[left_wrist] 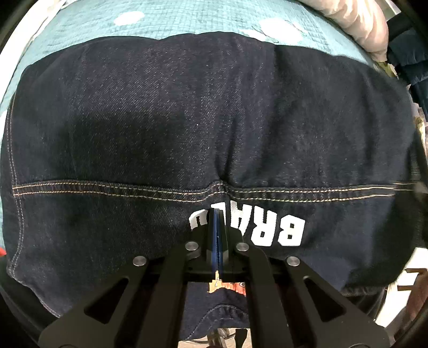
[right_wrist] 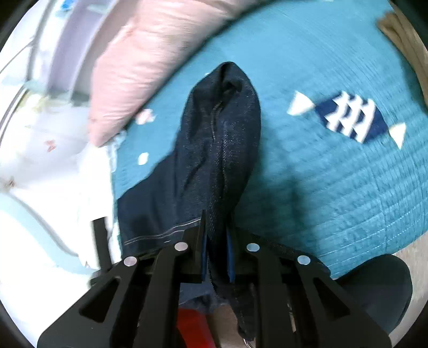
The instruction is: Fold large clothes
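A dark denim garment [left_wrist: 165,128] with tan stitching and white block letters [left_wrist: 278,230] lies spread over the teal bedspread [left_wrist: 165,18]. My left gripper [left_wrist: 216,214] points down at the lettering with its blue pads pressed together. The cloth puckers toward its tips, so it looks pinched on the denim. In the right wrist view a long bunched part of the same denim garment [right_wrist: 222,144] runs away from me over the teal bedspread [right_wrist: 334,187]. My right gripper [right_wrist: 216,227] is shut on its near end, with cloth filling the gap between the pads.
A pink pillow [right_wrist: 149,64] lies at the bed's far left, also seen as a pink pillow [left_wrist: 369,26] at the top right. White bedding [right_wrist: 40,150] is to the left. A blue-and-white fish patch [right_wrist: 350,117] marks the bedspread. A dark rounded object [right_wrist: 379,289] sits low right.
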Available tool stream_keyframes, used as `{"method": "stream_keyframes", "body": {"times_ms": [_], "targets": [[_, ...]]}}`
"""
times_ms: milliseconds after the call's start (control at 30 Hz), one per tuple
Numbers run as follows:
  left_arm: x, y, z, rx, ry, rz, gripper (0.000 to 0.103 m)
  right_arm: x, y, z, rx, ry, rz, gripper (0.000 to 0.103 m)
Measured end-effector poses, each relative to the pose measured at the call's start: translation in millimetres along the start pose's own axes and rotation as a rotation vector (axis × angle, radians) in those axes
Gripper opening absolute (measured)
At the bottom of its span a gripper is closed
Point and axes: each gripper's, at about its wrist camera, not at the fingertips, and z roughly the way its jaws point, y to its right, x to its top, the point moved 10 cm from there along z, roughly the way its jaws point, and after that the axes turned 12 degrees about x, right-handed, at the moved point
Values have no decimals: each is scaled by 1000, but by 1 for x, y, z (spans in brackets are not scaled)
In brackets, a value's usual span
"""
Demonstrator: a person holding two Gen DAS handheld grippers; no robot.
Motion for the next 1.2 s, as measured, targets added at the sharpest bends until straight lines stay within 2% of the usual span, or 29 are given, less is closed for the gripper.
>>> {"method": "stream_keyframes", "body": {"times_ms": [133,333,533,633,767,900,1200], "targets": [[-1,-1,-1,-12,1,-7,3,0,-50,3,59,-19,-68,11],[-1,-2,-5,-25,-1,-10,3,-10,-101,8,104,-56,-156,11],[-5,-7,-14,-33,2,-9,3,-25,-143,28,91,-106,-246,11],[1,-12,-26,3,48,15,3,-33,-160,37,70,-126,-287,11],[-2,-36,-51,1,99,6,3,-41,-180,57,35,-162,-323,11],[-6,-71,-63,10,116,-37,3,-52,-198,81,12,-209,-365,11],[-27,-155,-59,38,98,-196,3,-88,-219,187,-85,-363,-416,11]]}}
